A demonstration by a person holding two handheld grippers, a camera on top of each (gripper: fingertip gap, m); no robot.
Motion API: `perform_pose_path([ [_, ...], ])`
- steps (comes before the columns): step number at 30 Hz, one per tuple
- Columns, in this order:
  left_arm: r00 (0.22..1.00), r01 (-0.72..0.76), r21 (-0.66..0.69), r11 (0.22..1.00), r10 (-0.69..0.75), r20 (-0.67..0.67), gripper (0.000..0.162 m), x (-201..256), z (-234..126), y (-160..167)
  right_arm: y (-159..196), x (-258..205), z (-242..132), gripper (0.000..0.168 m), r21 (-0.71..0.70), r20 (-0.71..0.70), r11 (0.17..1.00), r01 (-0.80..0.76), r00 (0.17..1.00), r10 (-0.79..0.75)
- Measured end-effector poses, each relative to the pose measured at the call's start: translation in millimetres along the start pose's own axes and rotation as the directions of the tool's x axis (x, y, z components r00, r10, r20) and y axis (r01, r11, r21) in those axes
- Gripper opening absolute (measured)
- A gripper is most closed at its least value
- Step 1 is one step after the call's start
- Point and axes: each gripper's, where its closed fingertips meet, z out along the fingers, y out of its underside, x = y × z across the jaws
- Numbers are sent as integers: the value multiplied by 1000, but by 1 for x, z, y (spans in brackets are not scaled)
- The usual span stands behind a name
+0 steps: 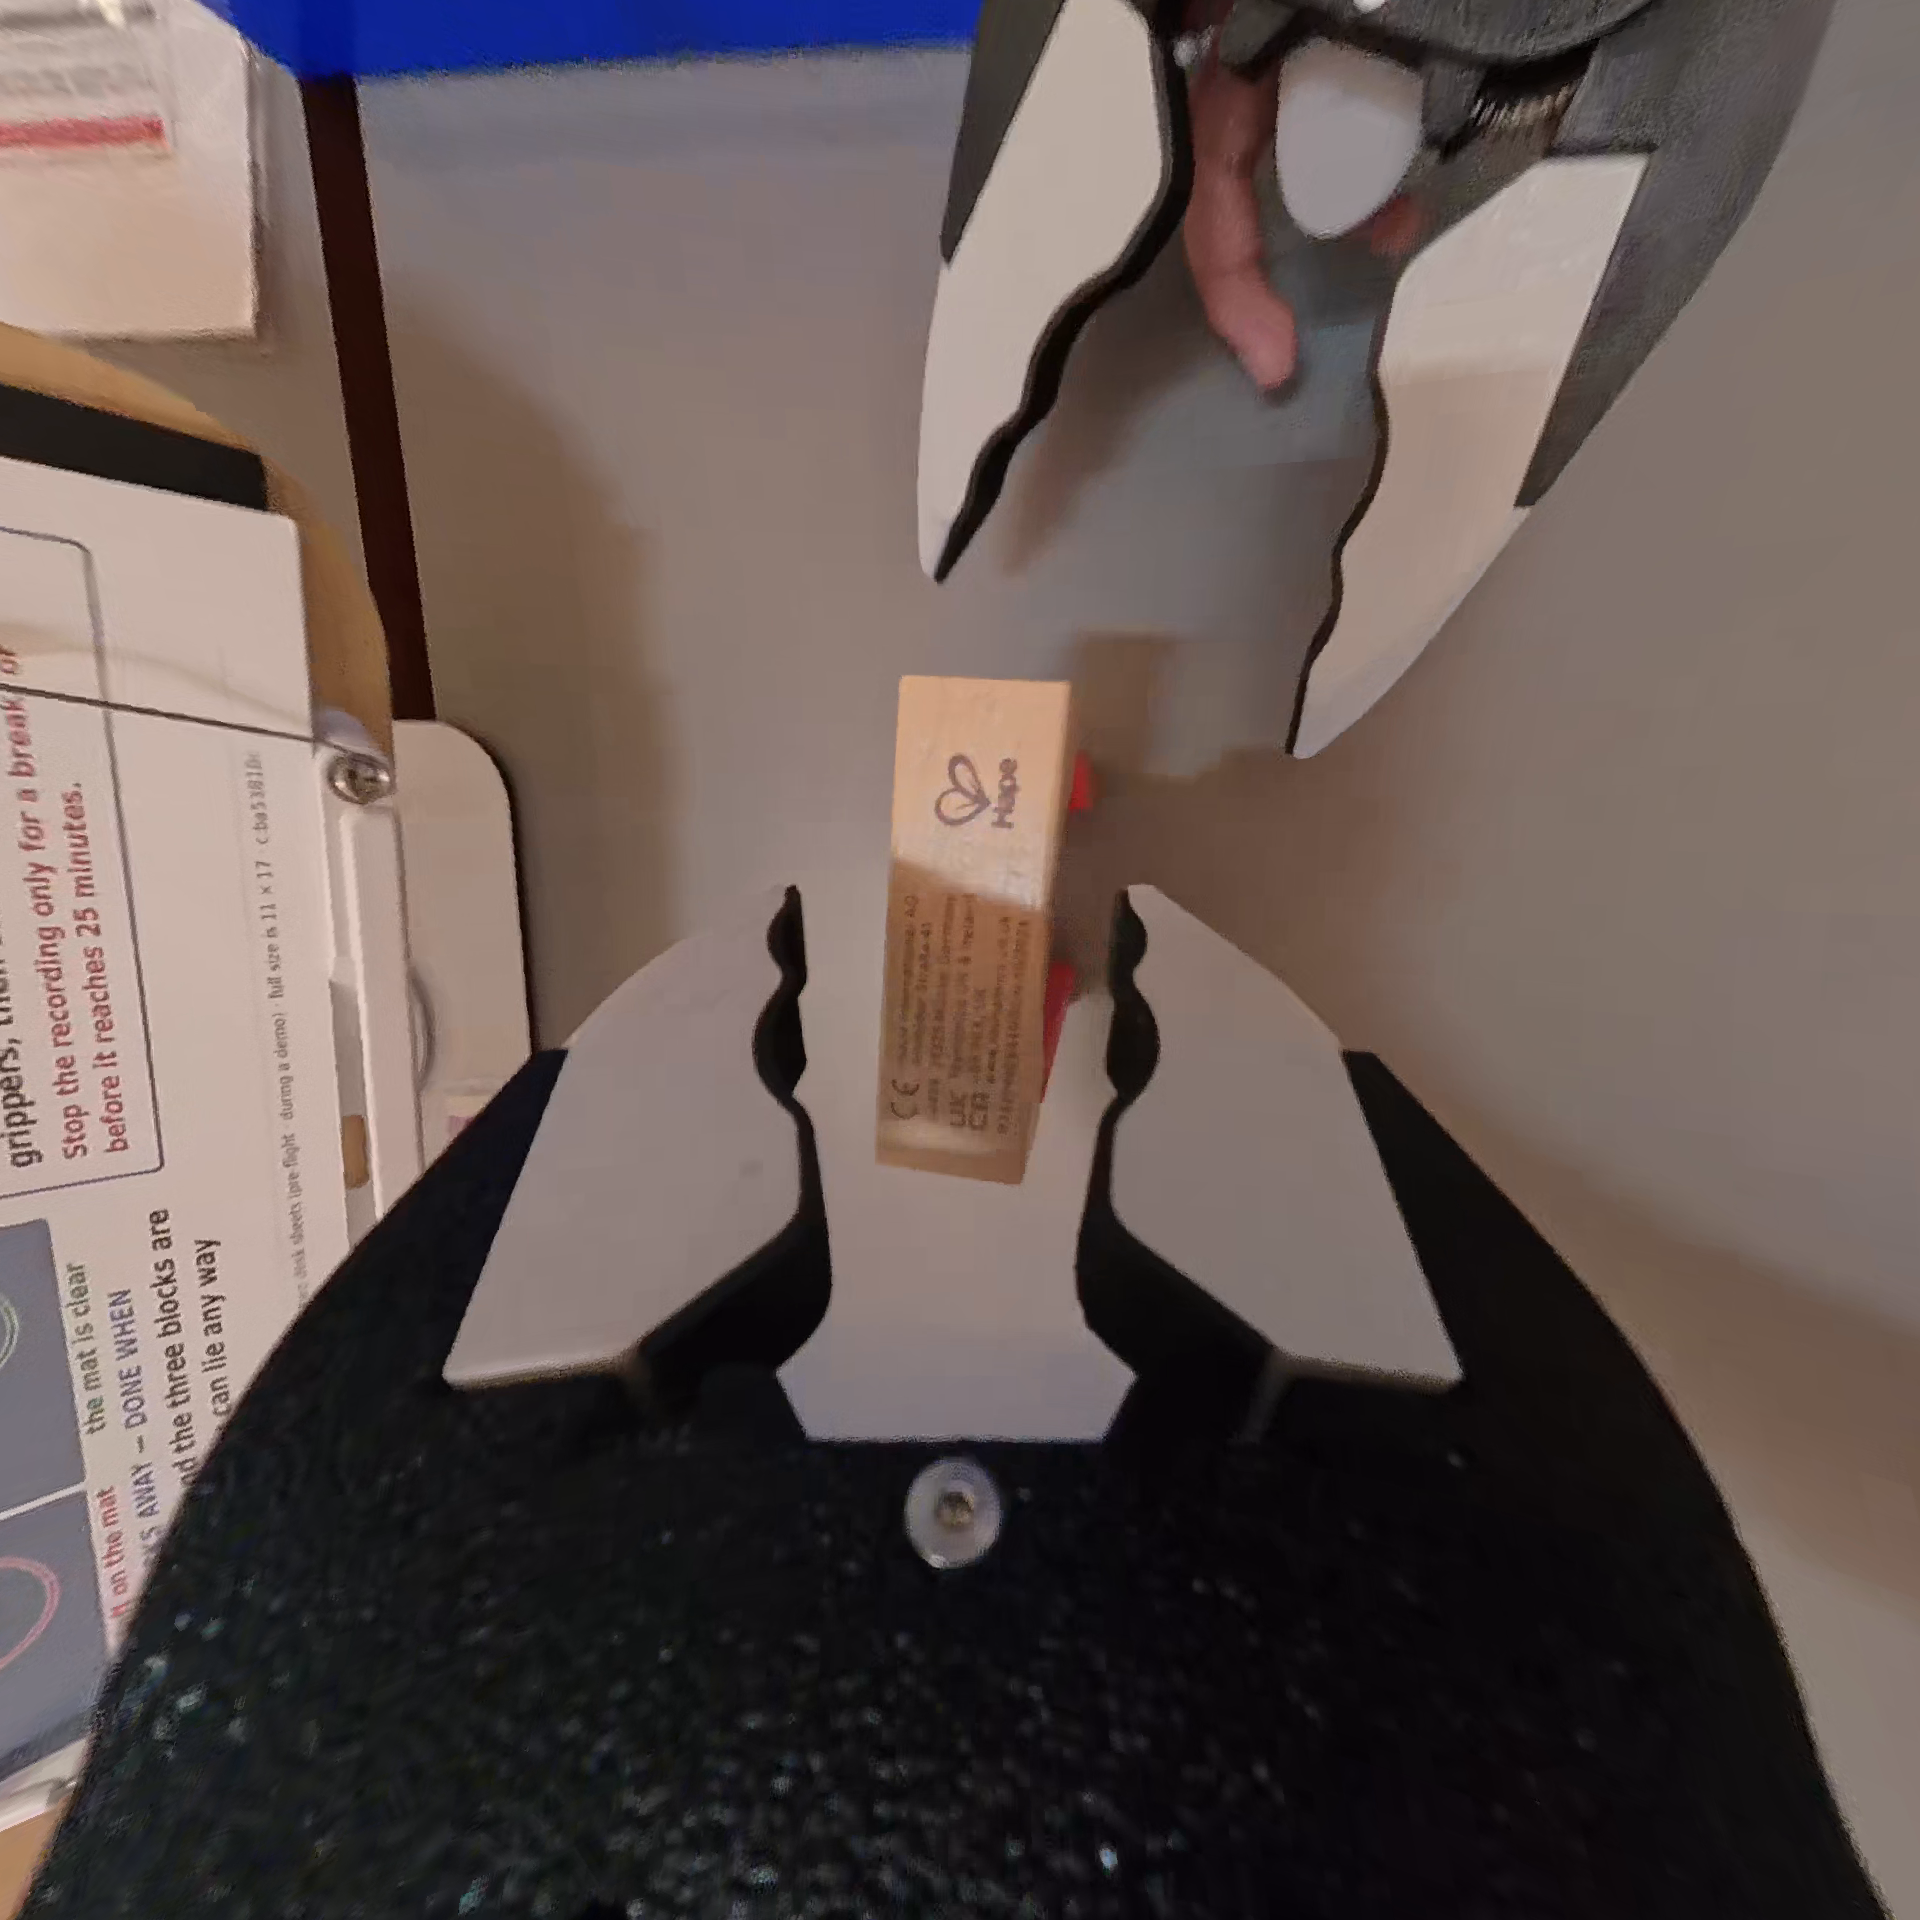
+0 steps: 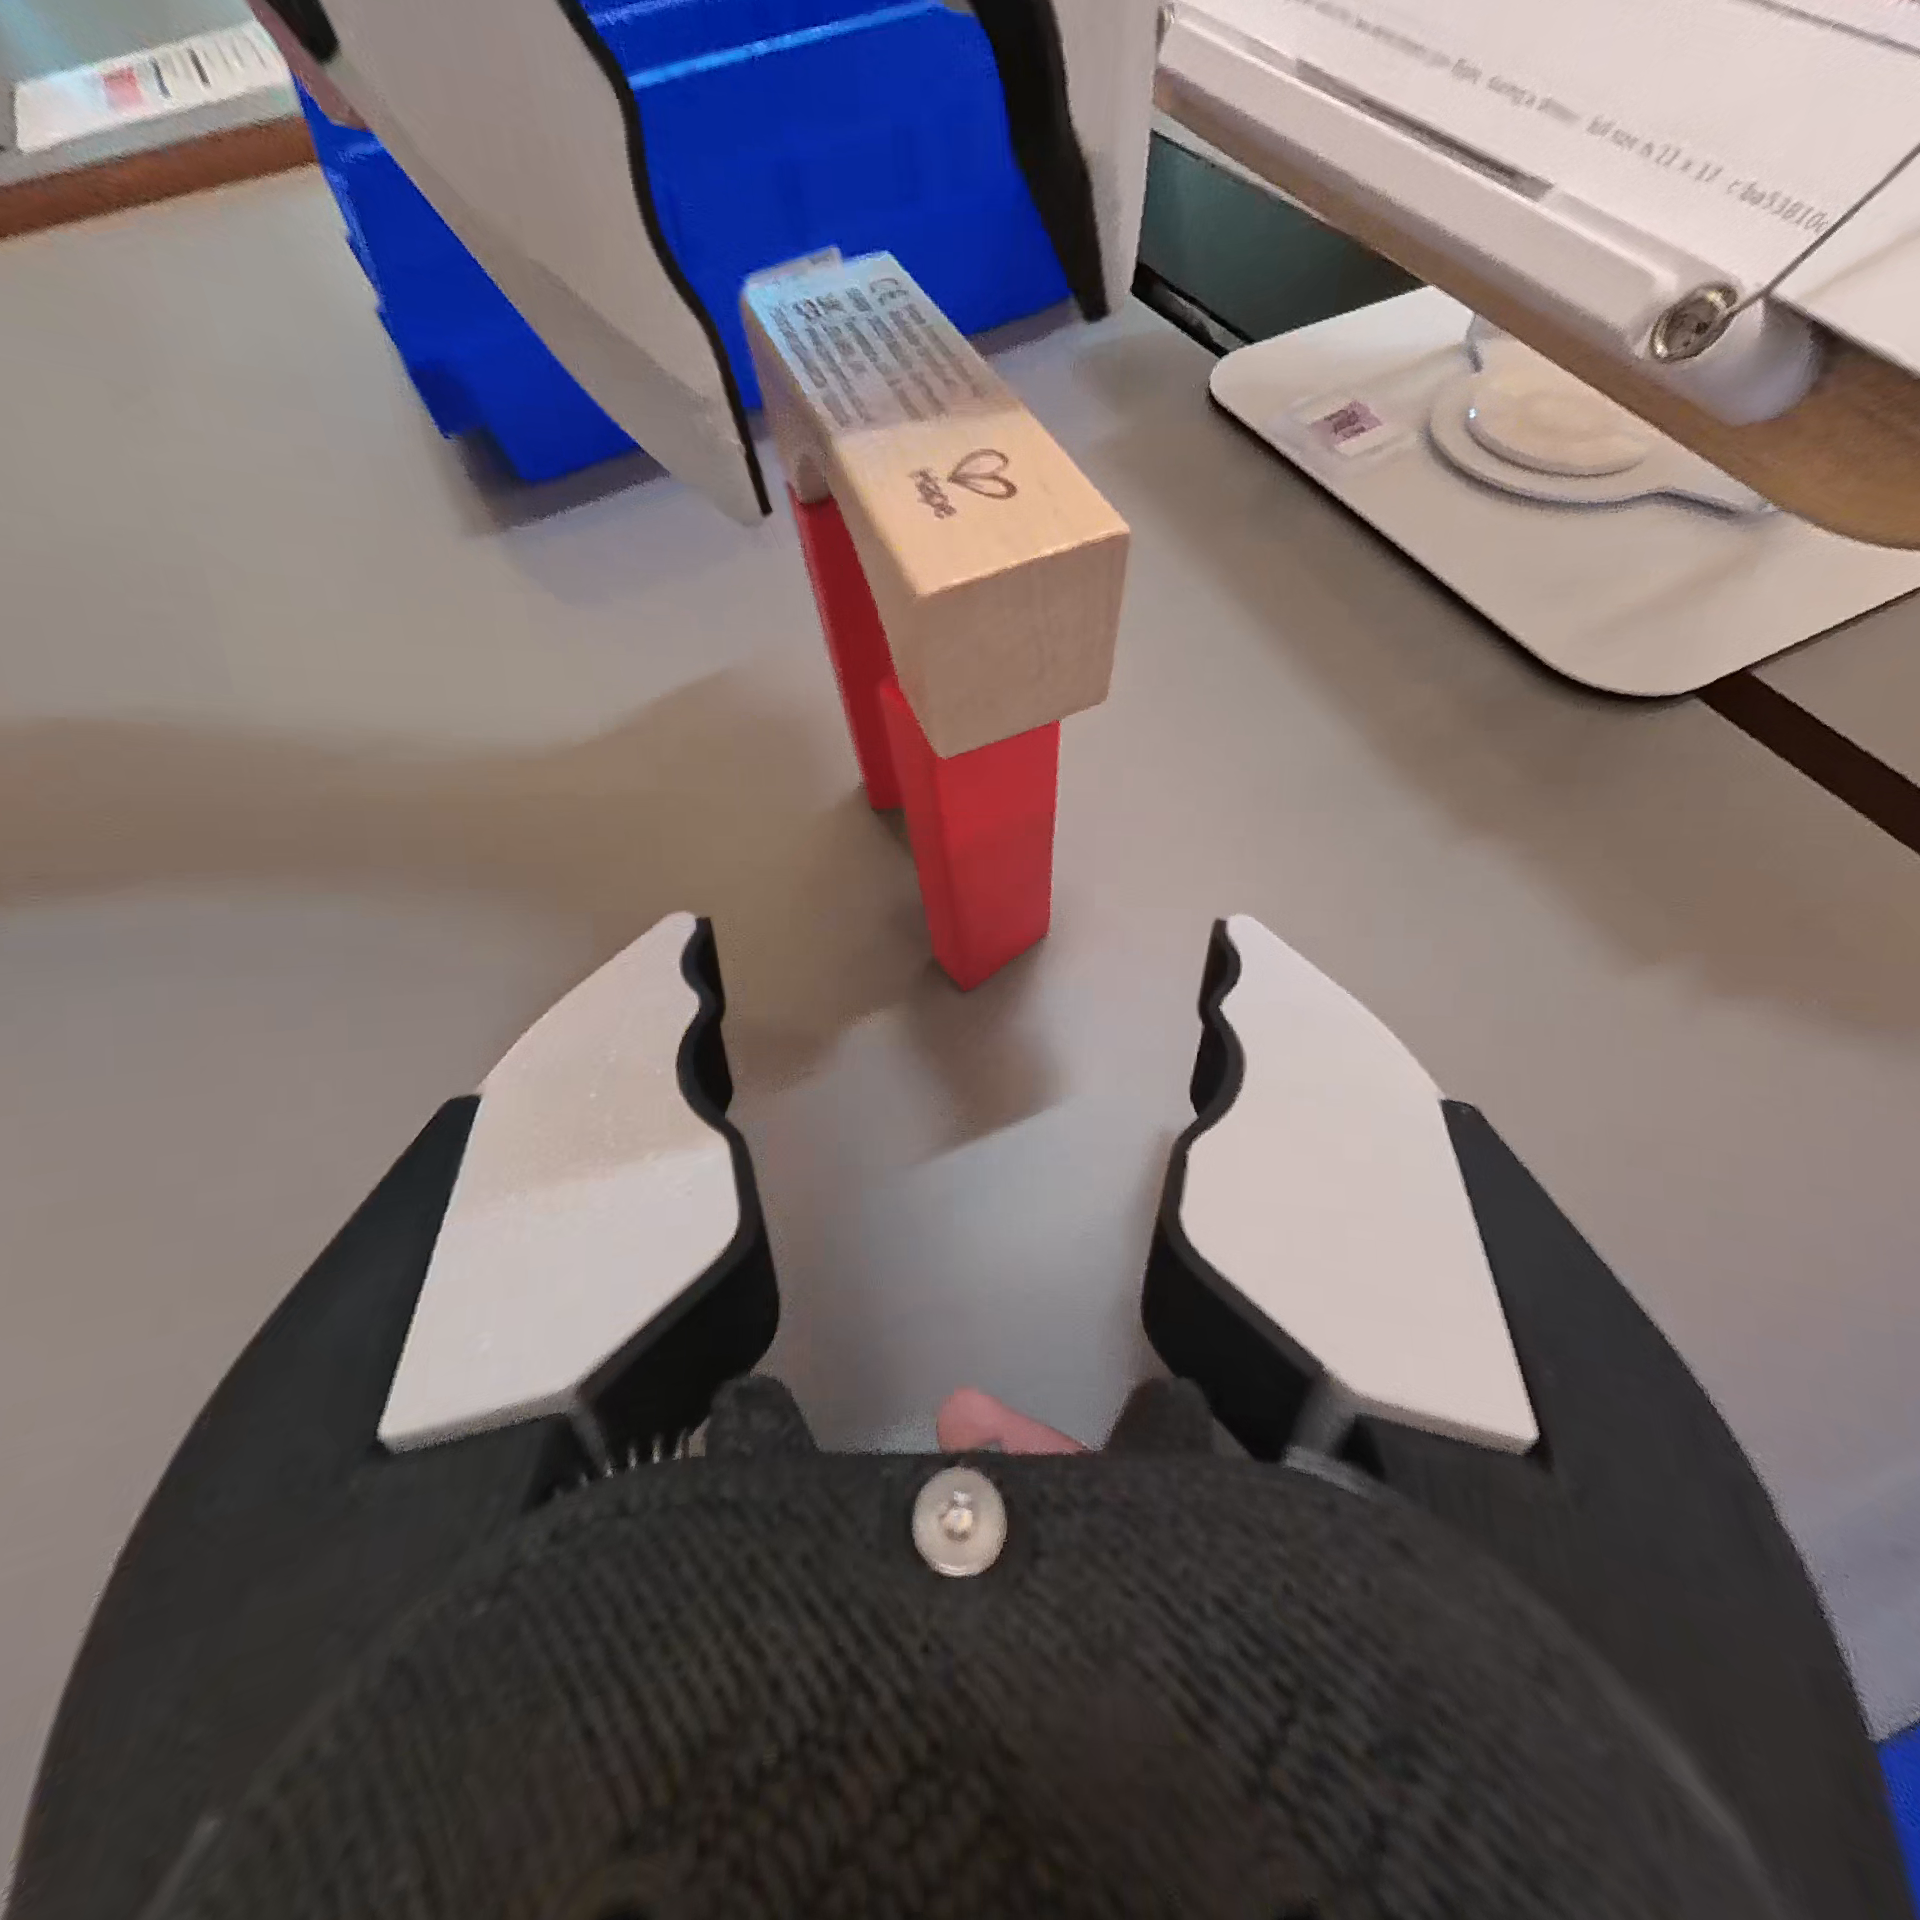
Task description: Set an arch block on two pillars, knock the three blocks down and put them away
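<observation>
A plain wooden block lies as a bridge across two upright red blocks, a near one and a far one, on the grey tabletop. From above in the left wrist view, the wooden block hides all but red slivers. My left gripper is open and straddles one end of the wooden block with a gap on each side. It also shows in the right wrist view. My right gripper is open and empty, just short of the near red block. It also shows in the left wrist view.
A blue bin stands behind the blocks. A white stand base and a printed sheet on a board sit to one side, close to the blocks. A dark table edge runs beside the sheet.
</observation>
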Motion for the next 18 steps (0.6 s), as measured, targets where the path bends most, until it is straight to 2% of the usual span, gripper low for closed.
perform_pose_path([
  [1,1000,6,46,999,-6,-2,59,1,-6,-5,-4,-3,-4,89,15,-1,1000,2,1000,-2],
  [5,990,74,287,955,-105,95,61,-5,-37,-24,-22,-12,-26,88,94,-37,996,-7,999,11],
  [9,951,172,482,859,-273,147,61,-3,-58,-15,-38,-18,-50,85,178,-118,982,-59,990,81],
  [12,870,296,646,704,-478,123,61,1,-67,3,-38,-20,-60,84,191,-211,979,-70,971,110],
  [15,759,406,727,554,-648,70,59,12,-62,32,-34,-21,-64,84,192,-296,977,-89,944,144],
  [18,690,445,756,480,-722,53,59,29,-52,53,-29,-19,-68,85,202,-374,973,-113,909,183],
])
